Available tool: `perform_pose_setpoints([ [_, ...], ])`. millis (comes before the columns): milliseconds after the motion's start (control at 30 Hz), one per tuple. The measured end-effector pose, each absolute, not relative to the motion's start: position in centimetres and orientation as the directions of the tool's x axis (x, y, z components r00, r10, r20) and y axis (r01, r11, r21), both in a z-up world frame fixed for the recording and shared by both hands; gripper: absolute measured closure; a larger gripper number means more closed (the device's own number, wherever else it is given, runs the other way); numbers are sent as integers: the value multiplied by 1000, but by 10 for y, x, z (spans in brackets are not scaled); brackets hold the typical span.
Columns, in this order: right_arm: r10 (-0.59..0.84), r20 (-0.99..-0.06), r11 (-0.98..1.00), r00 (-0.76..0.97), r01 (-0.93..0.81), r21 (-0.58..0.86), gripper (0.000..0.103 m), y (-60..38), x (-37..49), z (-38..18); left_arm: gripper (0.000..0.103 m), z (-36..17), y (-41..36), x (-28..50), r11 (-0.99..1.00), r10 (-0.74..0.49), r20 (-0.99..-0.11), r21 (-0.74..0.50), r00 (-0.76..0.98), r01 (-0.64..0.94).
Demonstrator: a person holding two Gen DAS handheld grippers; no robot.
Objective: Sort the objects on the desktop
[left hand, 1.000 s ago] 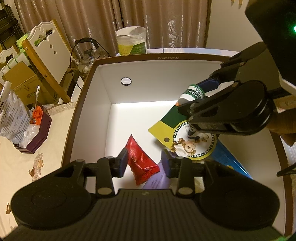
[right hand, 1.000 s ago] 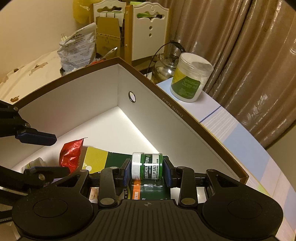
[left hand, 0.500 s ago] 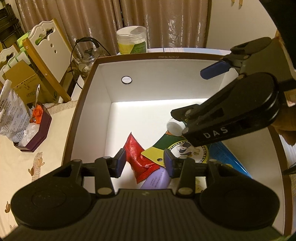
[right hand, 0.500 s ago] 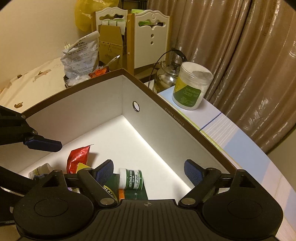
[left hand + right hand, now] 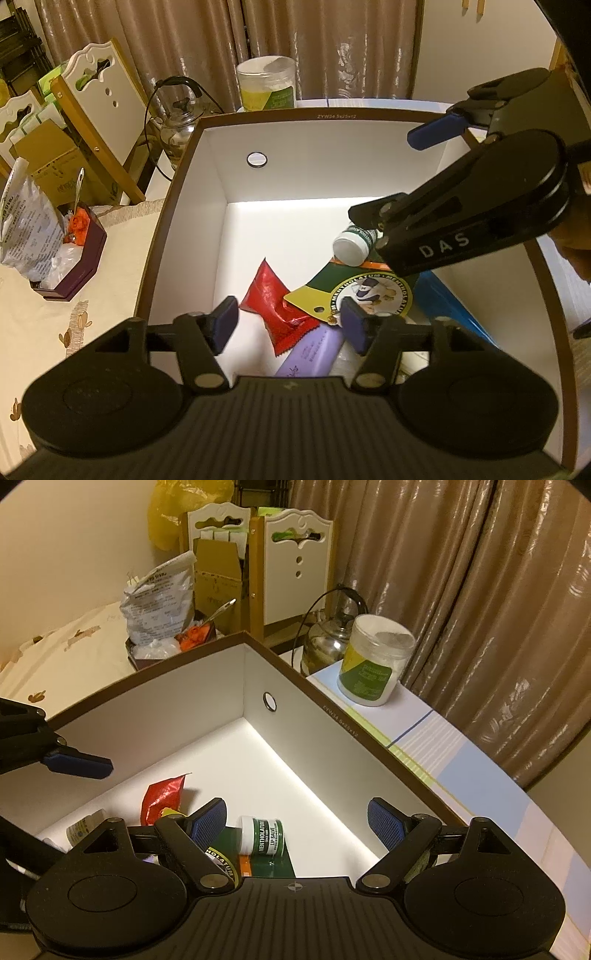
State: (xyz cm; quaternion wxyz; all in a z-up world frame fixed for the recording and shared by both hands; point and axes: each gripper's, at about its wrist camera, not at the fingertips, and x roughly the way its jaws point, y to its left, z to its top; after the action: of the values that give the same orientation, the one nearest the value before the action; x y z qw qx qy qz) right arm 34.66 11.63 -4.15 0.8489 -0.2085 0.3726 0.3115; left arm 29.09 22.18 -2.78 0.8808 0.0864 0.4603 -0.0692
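Both grippers, left (image 5: 290,325) and right (image 5: 297,818), gape empty; the jar (image 5: 260,835) looks light, rigid, slick, best pinched across its sides.

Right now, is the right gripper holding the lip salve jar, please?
No, the right gripper is open and the lip salve jar lies on its side in the box.

The box (image 5: 192,155) floor is bare toward its far left corner; packets (image 5: 277,306) crowd the near right, walls ringing all.
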Motion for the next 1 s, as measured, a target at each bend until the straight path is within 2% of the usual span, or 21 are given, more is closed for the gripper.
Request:
perform_pose_setpoints([
  [67, 374, -758, 720, 535, -682, -127, 17, 116, 344, -38, 25, -26, 221, 288, 975, -43, -817, 90, 574, 202],
  [167, 373, -752, 720, 544, -681, -135, 17, 115, 340, -34, 9, -22, 221, 283, 974, -40, -807, 100, 590, 202],
  [233, 376, -752, 719, 541, -683, -132, 16, 114, 338, -32, 4, -20, 221, 280, 973, -33, -798, 112, 602, 202],
  [333, 381, -739, 722, 555, -678, -137, 0, 111, 332, -28, 3, -16, 221, 275, 971, -23, -792, 127, 611, 201],
  [1000, 378, -698, 777, 608, -619, -118, 0, 87, 293, 13, 1, 12, 218, 231, 975, -16, -766, 132, 643, 181],
])
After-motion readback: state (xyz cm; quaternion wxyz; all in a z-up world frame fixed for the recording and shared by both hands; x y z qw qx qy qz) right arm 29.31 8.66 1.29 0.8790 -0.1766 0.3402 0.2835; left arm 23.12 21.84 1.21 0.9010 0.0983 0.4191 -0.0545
